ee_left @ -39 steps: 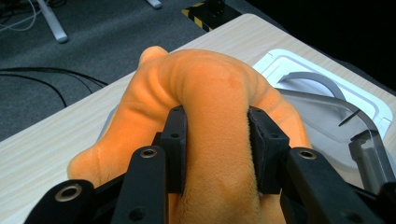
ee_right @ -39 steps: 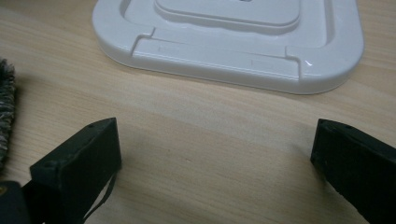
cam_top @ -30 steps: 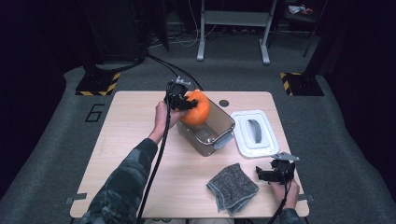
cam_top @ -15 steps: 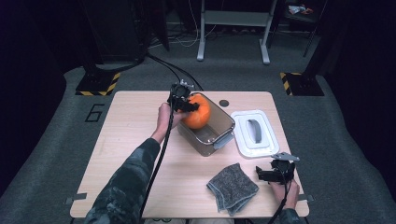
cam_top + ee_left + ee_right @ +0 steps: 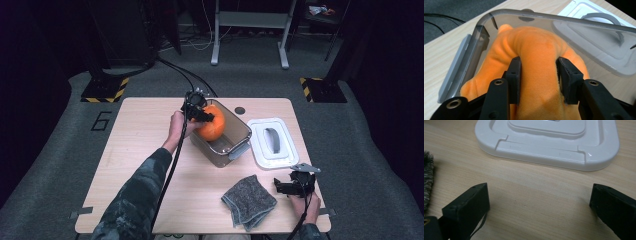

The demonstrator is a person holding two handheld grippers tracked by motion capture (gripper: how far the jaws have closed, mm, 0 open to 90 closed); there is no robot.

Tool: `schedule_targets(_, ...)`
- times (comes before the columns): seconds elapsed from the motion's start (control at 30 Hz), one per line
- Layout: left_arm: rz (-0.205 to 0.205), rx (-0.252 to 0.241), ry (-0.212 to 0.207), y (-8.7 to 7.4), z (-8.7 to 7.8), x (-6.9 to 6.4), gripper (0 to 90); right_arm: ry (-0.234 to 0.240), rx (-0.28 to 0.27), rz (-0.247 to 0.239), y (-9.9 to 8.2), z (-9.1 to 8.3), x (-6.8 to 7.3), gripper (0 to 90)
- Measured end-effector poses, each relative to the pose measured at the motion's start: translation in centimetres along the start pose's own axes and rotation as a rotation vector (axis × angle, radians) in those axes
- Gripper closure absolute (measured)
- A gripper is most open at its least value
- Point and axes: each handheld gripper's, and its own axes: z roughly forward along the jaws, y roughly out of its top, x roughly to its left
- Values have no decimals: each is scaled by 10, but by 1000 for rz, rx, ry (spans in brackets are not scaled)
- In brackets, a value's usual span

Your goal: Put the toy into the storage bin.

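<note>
Moved: orange plush toy (image 5: 212, 122) sits lower in the clear bin (image 5: 235, 150) than a second ago.
Left gripper (image 5: 537, 75): jaws just easing apart, pads apparently still pressing the toy.
Right gripper (image 5: 537, 202): jaws wide apart, over bare counter (image 5: 140, 150) right of the bin, near white lid (image 5: 549, 142).

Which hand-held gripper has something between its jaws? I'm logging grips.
The left hand-held gripper: its jaws flank the orange plush toy over the clear plastic container; the right one's hold nothing.
</note>
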Motion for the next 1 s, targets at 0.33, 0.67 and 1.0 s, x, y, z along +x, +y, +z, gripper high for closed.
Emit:
schedule_targets(0.33, 15, 68, -7, -3, 7, 2, 514, 0, 0, 2, 0, 0, 0, 18)
schedule_targets(0.67, 9, 156, 11, -5, 20, 2, 374, 2, -2, 1, 0, 0, 0, 18)
schedule_targets(1.0, 12, 117, 1, -3, 11, 1, 264, 1, -2, 0, 0, 0, 0, 18)
